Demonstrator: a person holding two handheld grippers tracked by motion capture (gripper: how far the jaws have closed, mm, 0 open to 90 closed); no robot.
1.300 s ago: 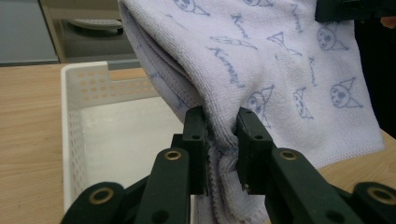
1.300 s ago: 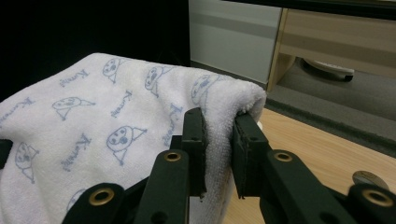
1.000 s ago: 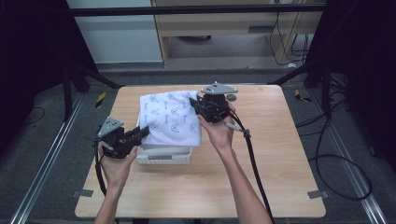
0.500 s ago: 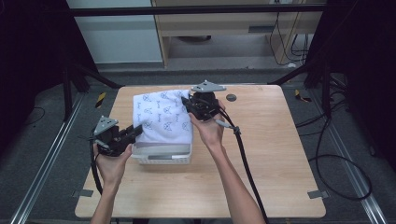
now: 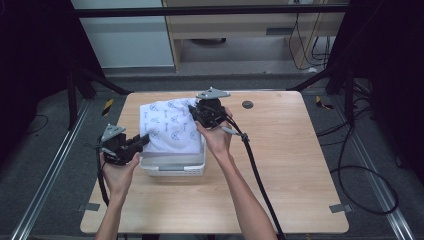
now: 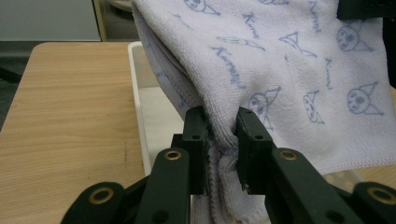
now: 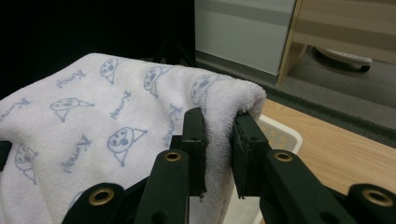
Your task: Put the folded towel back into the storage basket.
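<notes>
A white towel (image 5: pixel 170 127) with blue print hangs spread between both grippers, over a white basket (image 5: pixel 172 165) on the table (image 5: pixel 280 165). Left gripper (image 5: pixel 142 142) — jaws clamped on a bunched towel corner at the basket's near left side; the left gripper view shows cloth pinched between the pads. Right gripper (image 5: pixel 192 111) — jaws clamped on the folded far edge, held above the basket's far rim.

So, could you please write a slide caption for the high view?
Both grippers, left and right, hold a folded white printed towel over a white basket.
</notes>
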